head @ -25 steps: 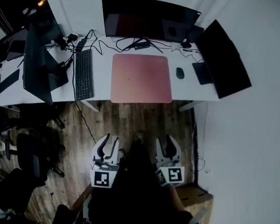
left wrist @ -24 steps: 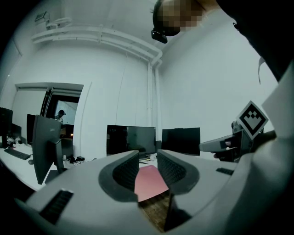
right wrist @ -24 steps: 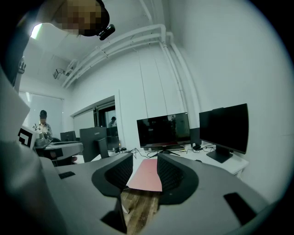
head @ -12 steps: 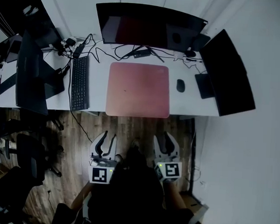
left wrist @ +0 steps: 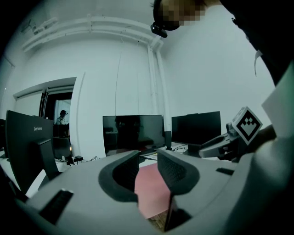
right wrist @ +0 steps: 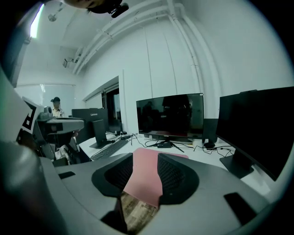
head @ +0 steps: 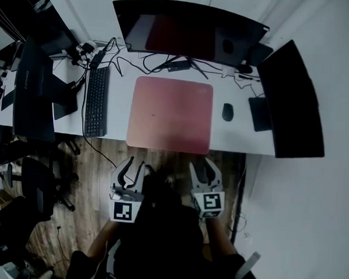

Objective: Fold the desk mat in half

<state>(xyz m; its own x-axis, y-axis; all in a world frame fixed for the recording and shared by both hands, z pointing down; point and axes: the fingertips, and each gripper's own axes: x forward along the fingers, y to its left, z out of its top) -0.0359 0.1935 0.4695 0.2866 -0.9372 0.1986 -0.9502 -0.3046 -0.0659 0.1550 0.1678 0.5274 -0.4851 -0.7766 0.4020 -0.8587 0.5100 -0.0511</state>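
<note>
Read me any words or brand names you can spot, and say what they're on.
"Lenovo": on the back of the dark monitor, left gripper view.
Small logo on a screen seen from behind, right gripper view: too small to be sure.
Marker cubes: black-and-white square patterns, no letters.
</note>
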